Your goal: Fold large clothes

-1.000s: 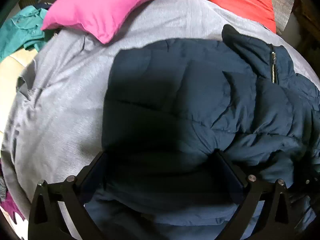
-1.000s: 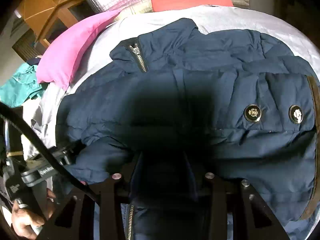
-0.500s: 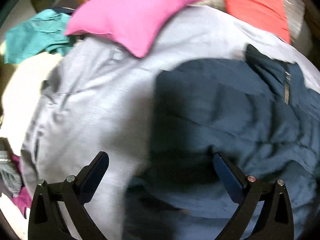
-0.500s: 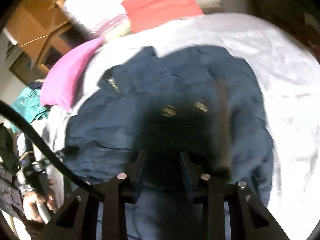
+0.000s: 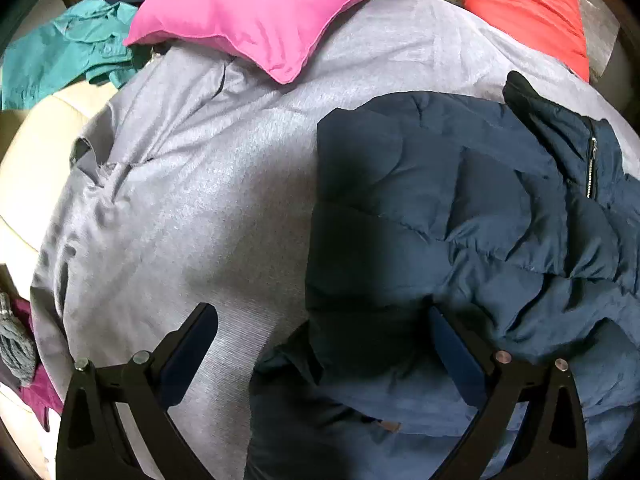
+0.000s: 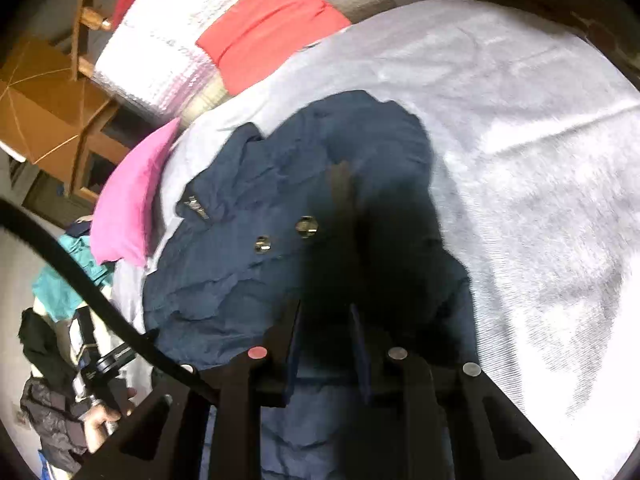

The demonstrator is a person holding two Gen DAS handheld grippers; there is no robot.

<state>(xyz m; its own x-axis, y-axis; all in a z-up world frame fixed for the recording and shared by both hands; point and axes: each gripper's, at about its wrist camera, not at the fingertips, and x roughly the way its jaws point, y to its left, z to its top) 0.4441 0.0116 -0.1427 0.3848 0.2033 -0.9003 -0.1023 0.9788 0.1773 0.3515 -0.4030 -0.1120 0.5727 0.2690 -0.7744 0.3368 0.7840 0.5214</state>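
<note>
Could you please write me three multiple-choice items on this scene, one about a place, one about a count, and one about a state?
1. Where does the pink pillow lie relative to the navy puffer jacket in the left wrist view?
A. Up and to the left of it
B. Under it
C. Down and to the right of it

2. How many metal snap buttons show on the jacket in the right wrist view?
A. None
B. Two
C. Five

3. How do the jaws of the left gripper stand?
A. Wide apart
B. Clamped on the pillow
C. Fully shut on nothing

Answers:
1 A, the pillow sits at the far edge of the grey bedcover, beyond the jacket.
2 B, a pair gleams side by side on the navy cloth.
3 A, one finger is over the bedcover, the other over the jacket.
</note>
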